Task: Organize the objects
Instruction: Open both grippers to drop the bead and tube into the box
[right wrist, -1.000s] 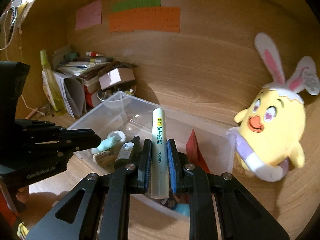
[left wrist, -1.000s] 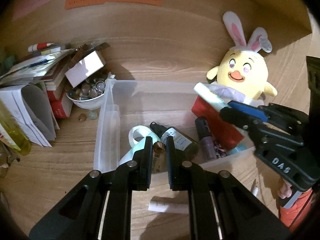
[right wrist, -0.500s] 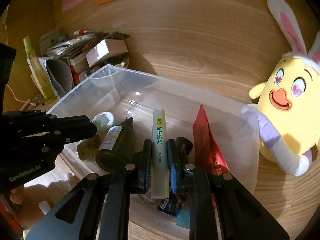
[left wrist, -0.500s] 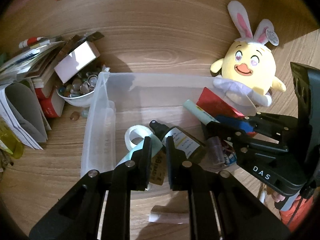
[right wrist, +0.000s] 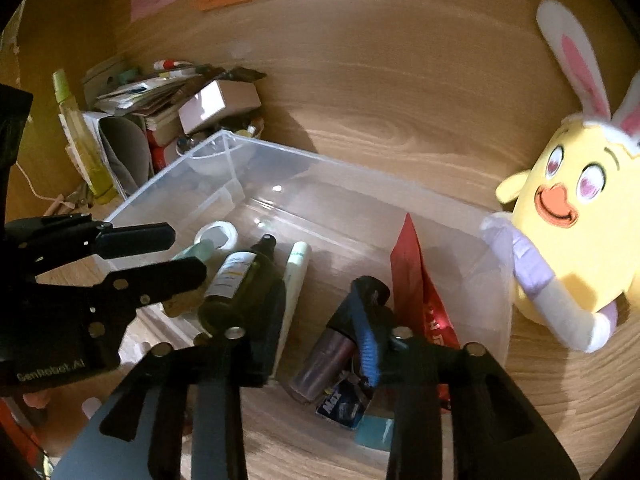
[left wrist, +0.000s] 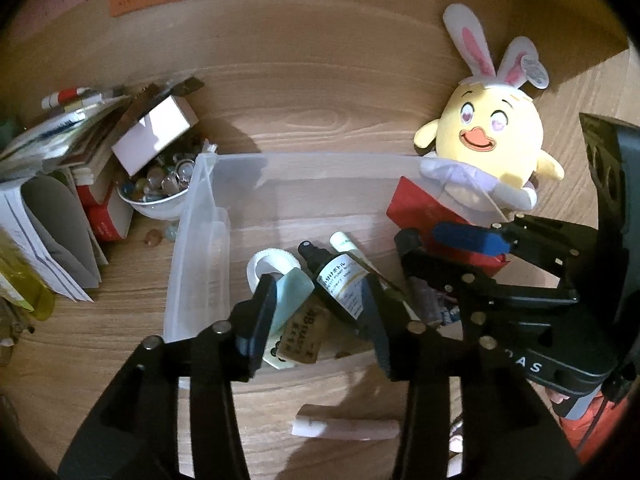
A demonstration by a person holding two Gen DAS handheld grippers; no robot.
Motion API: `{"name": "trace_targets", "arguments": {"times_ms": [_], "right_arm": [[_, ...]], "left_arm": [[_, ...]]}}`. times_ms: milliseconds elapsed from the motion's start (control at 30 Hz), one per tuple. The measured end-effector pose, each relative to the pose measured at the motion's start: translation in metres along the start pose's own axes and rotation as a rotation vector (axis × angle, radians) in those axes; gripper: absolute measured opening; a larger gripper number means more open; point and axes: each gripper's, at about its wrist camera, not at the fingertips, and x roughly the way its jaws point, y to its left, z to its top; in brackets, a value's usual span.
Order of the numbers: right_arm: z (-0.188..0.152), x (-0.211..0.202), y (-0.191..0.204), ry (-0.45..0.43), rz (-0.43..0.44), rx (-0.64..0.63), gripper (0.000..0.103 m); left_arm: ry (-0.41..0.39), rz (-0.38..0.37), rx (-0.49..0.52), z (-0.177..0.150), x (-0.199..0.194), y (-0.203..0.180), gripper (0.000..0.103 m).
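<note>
A clear plastic bin point(left wrist: 188, 240) point(right wrist: 400, 196) stands on the wooden desk. In it lie a pale green tube point(right wrist: 294, 280) point(left wrist: 346, 245), a dark pump bottle point(left wrist: 336, 284) point(right wrist: 236, 284), a white tape roll point(left wrist: 266, 266) point(right wrist: 218, 234), a red packet point(right wrist: 416, 280) point(left wrist: 416, 208) and a purple bottle point(right wrist: 326, 356). My right gripper point(right wrist: 320, 332) point(left wrist: 416, 256) is open over the bin, the tube lying free beside its left finger. My left gripper point(left wrist: 318, 312) point(right wrist: 176, 252) is open and empty above the bin's near left part.
A yellow bunny-eared plush point(left wrist: 488, 144) point(right wrist: 576, 216) leans on the bin's right end. A bowl of beads point(left wrist: 160, 188), a small box and stacked books and papers point(left wrist: 48, 184) sit left. A pinkish stick point(left wrist: 344, 428) lies on the desk before the bin.
My right gripper lowered the pale green tube into the bin and opened, leaving it beside the dark bottle. My left gripper opened too.
</note>
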Motion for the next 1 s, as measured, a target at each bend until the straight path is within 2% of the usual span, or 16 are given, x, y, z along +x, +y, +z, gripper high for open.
{"name": "trace_targets", "arguments": {"times_ms": [133,267,467,600,867,1000], "right_arm": [[0.0,-0.012,0.006,-0.026,-0.023,-0.012,0.046],[-0.002,-0.022,0.011,-0.036,-0.04,-0.016,0.052],[-0.011,-0.04,0.02,-0.067,-0.047,-0.026,0.054],[-0.02,-0.047,0.025,-0.062,-0.058,-0.023,0.054],[-0.046,-0.057,0.024,-0.043,-0.096,0.007,0.055],[-0.055,-0.065,0.026,-0.041,-0.079,0.01,0.058]], "left_arm": [[-0.02,0.01,0.01,-0.001,-0.012,-0.005,0.054],[-0.042,0.024,0.026,-0.003,-0.027,-0.009,0.063],[-0.065,0.029,0.025,-0.012,-0.052,-0.008,0.07],[-0.099,0.029,0.026,-0.024,-0.071,-0.005,0.081],[-0.101,0.04,0.063,-0.046,-0.079,0.0,0.082],[-0.05,0.04,0.06,-0.056,-0.066,0.006,0.082]]}}
